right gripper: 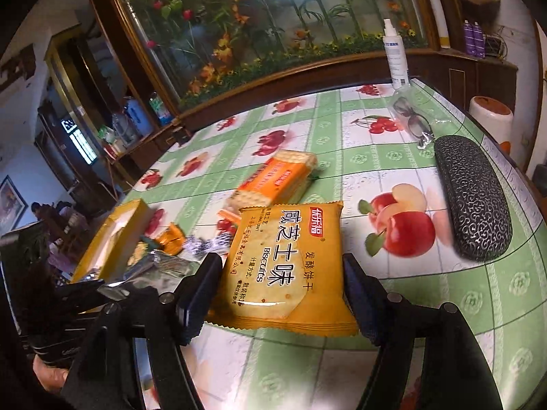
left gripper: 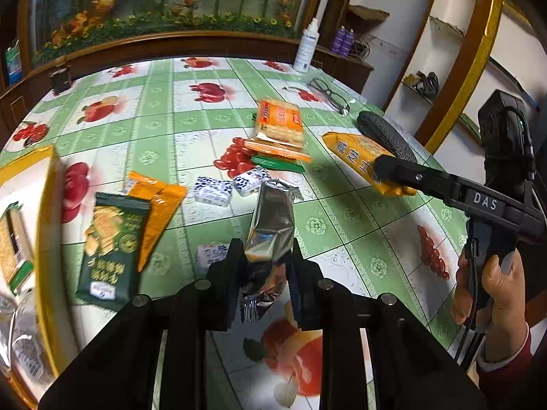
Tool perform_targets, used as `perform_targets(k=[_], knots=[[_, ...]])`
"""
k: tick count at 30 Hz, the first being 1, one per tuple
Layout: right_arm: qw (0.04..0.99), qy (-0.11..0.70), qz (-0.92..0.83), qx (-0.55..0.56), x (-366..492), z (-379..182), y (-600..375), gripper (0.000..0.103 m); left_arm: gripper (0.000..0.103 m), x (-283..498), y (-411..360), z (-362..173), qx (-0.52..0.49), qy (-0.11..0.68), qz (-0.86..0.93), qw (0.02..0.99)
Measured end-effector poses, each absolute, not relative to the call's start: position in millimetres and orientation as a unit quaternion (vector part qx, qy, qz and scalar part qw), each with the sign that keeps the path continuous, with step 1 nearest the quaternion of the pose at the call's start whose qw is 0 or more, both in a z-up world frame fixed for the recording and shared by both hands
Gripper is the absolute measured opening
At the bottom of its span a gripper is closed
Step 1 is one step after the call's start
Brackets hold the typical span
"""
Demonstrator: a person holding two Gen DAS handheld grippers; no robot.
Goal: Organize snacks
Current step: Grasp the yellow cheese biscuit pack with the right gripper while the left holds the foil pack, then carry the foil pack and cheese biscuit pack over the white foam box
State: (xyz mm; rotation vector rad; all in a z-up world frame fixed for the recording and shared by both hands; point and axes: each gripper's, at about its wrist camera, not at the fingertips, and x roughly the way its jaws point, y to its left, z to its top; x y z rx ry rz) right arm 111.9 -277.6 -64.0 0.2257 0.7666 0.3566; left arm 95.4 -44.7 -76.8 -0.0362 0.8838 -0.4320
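Note:
My left gripper [left gripper: 265, 256] is shut on a silver foil snack packet [left gripper: 271, 225], held above the table. My right gripper [right gripper: 282, 273] is shut on a yellow biscuit packet [right gripper: 283, 266]; the packet also shows in the left wrist view [left gripper: 362, 159], lifted off the table. A yellow box [left gripper: 41, 239] with packets inside stands at the left, also in the right wrist view [right gripper: 112, 235]. On the table lie a green cracker packet [left gripper: 109, 249], an orange packet [left gripper: 159, 212], blue-white candies [left gripper: 227, 186] and an orange cracker pack [left gripper: 280, 126].
The table has a green fruit-print cloth [left gripper: 342, 225]. A black glasses case [right gripper: 473, 198], glasses [right gripper: 412, 119] and a white spray bottle [right gripper: 395, 54] are at the far right. A wooden-framed flower panel [right gripper: 273, 17] stands behind the table.

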Motion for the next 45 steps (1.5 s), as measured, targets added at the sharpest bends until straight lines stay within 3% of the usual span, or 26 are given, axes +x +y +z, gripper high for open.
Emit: perform_targets(k=[20,38,40,42,45], knots=[[0.903,0.346,0.242,0.082,77.4,-31.1,-219.8,0.072,0.019,57.6,-0.7,-55.4,-0.033,0.387,-0.166,0.907],[0.895,0.357,0.260,0.071,63.1,-39.4,-206.6,0.072,0.017,43.5,-6.3,-84.2,-0.038,0.431,-0.183,0.883],[0.895,0.356,0.258,0.073,60.9,-38.9,-208.8,0.072,0.029,42.2,-7.7,-89.0,-0.043,0.449,-0.193,0.872],[0.895,0.356,0.257,0.074,60.3,-39.6,-211.4,0.072,0.058,38.5,-11.9,-95.6,-0.034,0.460,-0.190,0.867],[0.895,0.358,0.254,0.075,58.4,-42.1,-214.0,0.072,0.067,31.8,-19.7,-106.7,-0.023,0.476,-0.184,0.860]])
